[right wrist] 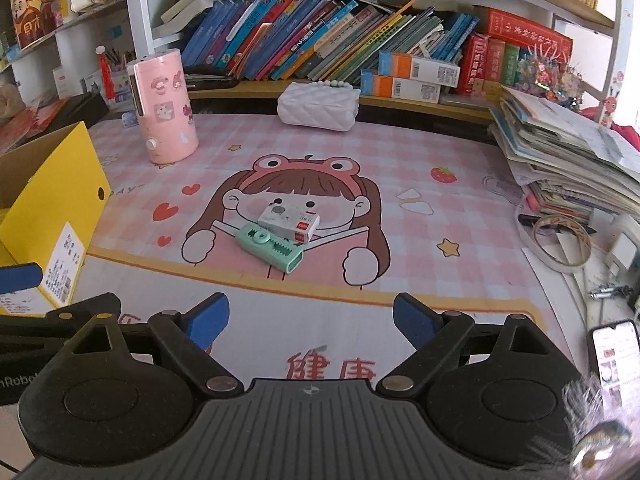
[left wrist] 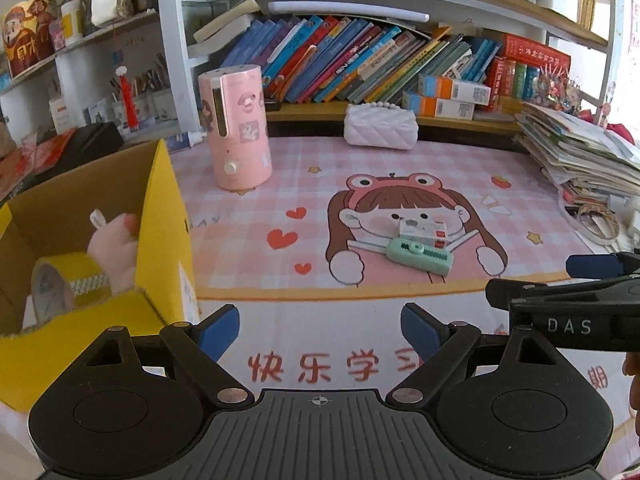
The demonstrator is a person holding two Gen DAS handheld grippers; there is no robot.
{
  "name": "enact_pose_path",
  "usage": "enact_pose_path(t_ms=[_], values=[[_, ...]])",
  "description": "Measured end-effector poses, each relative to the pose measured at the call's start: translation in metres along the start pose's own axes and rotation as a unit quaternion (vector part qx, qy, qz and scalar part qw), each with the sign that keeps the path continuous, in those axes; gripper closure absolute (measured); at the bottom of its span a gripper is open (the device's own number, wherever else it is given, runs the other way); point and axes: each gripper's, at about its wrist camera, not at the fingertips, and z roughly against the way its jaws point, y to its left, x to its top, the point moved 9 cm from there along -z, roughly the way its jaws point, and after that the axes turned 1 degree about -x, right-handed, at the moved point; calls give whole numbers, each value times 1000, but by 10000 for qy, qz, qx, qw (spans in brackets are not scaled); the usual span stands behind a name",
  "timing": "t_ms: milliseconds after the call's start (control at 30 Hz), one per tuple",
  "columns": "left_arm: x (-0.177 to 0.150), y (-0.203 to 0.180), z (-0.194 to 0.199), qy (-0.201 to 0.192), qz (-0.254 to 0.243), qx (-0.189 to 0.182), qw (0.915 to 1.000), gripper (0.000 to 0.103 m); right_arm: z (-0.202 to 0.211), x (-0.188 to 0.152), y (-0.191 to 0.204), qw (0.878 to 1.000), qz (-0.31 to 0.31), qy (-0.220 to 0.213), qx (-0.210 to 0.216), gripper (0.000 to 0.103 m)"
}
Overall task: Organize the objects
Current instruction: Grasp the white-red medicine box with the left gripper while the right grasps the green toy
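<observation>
Both sets of fingers wide apart and empty, hovering over the near edge of the bench.

Left gripper (left wrist: 320, 332): blue fingers (left wrist: 222, 330) spread, nothing between them, only the pink cartoon mat (left wrist: 248, 184) below. Right gripper (right wrist: 311, 320): same, spread and empty, angled toward the mat's middle. There a mint-green correction-tape dispenser (right wrist: 272, 249) lies flat, touching a small white box (right wrist: 289, 222) just behind it; likely the next things to collect, and the right gripper looks better lined up for them. At the left gripper's side stands the open yellow box (left wrist: 162, 216), holding a roll of yellow tape (left wrist: 66, 280) and a pink plush toy (left wrist: 114, 246), so it probably serves as the collecting bin. Farther back: pink cylinder (left wrist: 238, 128), white quilted pouch (left wrist: 380, 128), paper stack (left wrist: 580, 152) at right.
</observation>
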Motion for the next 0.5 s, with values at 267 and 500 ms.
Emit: enact_pose_path(t_ms=[267, 500], values=[[14, -8, -24, 129, -37, 36, 9999, 13, -20, 17, -12, 9998, 138, -111, 113, 17], [27, -11, -40, 108, -31, 111, 9999, 13, -41, 34, -20, 9993, 244, -210, 164, 17]])
